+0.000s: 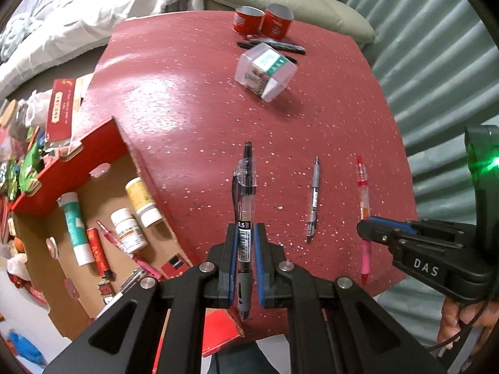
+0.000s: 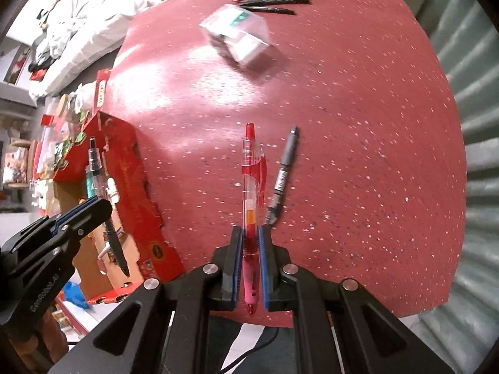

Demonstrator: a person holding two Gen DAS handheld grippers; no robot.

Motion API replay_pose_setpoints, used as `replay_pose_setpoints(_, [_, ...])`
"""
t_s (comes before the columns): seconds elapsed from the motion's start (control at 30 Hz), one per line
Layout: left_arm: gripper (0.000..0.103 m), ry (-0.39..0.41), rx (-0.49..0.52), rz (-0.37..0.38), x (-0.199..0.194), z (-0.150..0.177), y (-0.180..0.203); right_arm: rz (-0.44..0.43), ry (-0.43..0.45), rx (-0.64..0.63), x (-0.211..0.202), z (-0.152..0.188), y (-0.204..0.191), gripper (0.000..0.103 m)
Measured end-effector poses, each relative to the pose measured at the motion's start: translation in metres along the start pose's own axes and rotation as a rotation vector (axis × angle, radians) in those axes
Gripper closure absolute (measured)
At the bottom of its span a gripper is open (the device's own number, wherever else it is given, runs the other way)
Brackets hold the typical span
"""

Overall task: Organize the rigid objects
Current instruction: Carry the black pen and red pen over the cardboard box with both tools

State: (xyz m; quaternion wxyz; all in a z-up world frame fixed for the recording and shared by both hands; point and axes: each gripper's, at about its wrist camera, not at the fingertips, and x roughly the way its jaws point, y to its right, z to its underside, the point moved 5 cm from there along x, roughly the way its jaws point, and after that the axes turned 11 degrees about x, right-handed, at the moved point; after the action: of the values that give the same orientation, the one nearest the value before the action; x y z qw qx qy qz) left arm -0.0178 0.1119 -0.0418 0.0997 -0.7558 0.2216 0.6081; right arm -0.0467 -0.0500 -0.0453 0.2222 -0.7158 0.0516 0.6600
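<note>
1. Two grippers each clamp one pen: the left gripper [image 1: 246, 260] pinches a black pen [image 1: 244, 205] pointing straight ahead of its fingers.
2. The right gripper [image 2: 251, 265] grips a red pen [image 2: 251, 187].
3. A grey pen [image 2: 280, 174] lies on the red table [image 2: 358, 124] just right of the red one.
4. A cardboard box [image 1: 103, 218] of bottles sits left of the left gripper.

Red speckled table [image 1: 187, 99] bearing grey pen [image 1: 314, 199], clear plastic box [image 1: 265, 71], two red cans [image 1: 263, 21], black pens [image 1: 274, 46]

Red white-speckled table [image 1: 193, 99], black pen [image 1: 245, 205], red pen [image 2: 251, 199], grey pen [image 2: 282, 171].
</note>
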Motion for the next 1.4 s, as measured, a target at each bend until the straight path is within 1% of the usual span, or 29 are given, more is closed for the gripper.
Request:
replay_pose_setpoints(0.3, [0.093,0.045,-0.095,0.018,-0.015,0.008,-0.028,-0.007,0.014,-0.032,-0.005,0.003,-0.017,0.092])
replay_pose_setpoints(0.37, [0.093,0.053,-0.122,0.031,-0.018,0.011,-0.035,-0.011,0.017,-0.039,-0.007,0.004,-0.020,0.092])
replay_pose_setpoints(0.6, [0.093,0.067,-0.192,0.002,-0.030,0.024,-0.061,-0.028,0.024,-0.071,-0.011,0.003,-0.033,0.092])
replay_pose_setpoints(0.8, [0.093,0.073,-0.277,-0.036,-0.037,0.041,-0.087,-0.038,0.017,-0.141,-0.011,0.004,-0.059,0.092])
replay_pose_setpoints(0.97, [0.093,0.076,-0.347,-0.087,-0.044,0.060,-0.110,-0.048,-0.002,-0.257,-0.006,0.010,-0.100,0.092])
replay_pose_setpoints(1.1, [0.093,0.079,-0.411,-0.121,-0.050,0.078,-0.129,-0.059,-0.012,-0.393,-0.001,0.023,-0.146,0.092])
replay_pose_setpoints(1.23, [0.093,0.078,-0.483,-0.136,-0.054,0.100,-0.148,-0.059,-0.017,-0.566,0.005,0.044,-0.195,0.092])
replay_pose_setpoints(1.33, [0.093,0.074,-0.533,-0.148,-0.056,0.118,-0.159,-0.072,-0.041,-0.656,0.012,0.062,-0.224,0.092])
replay_pose_setpoints(1.4, [0.093,0.070,-0.565,-0.154,-0.057,0.130,-0.166,-0.076,-0.054,-0.702,0.017,0.073,-0.237,0.092])
